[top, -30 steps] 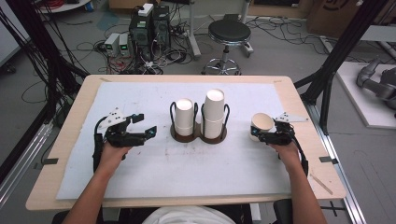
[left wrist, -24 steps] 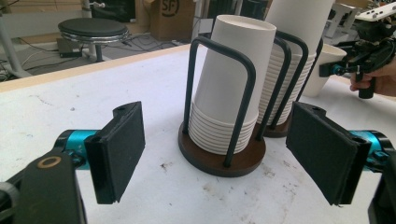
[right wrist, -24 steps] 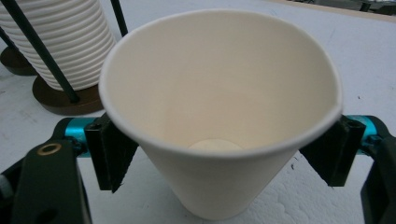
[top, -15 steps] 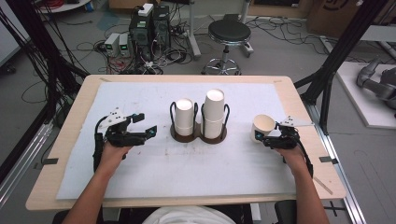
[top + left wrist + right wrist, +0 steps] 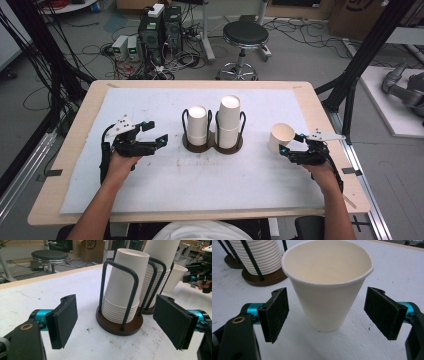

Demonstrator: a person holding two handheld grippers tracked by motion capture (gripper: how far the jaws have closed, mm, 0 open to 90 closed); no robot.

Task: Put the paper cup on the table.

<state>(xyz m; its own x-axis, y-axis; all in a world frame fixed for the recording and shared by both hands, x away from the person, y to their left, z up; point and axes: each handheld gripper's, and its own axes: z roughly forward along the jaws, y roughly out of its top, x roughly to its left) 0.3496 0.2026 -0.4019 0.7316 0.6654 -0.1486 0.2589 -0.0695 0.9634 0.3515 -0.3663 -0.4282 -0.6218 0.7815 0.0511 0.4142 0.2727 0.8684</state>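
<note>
Paper cup [image 5: 327, 292] stands upright between our right gripper's [image 5: 327, 315] wide-open jaws, touching neither. Our left gripper [image 5: 117, 320], open and empty, faces two cup stacks [image 5: 125, 287] in one holder [image 5: 119, 325].

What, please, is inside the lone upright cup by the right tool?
Nothing shows inside the cup: its pale inner wall is bare as far down as the right gripper view looks. The very bottom is hidden by the near rim. The right tool stands open around it.
</note>
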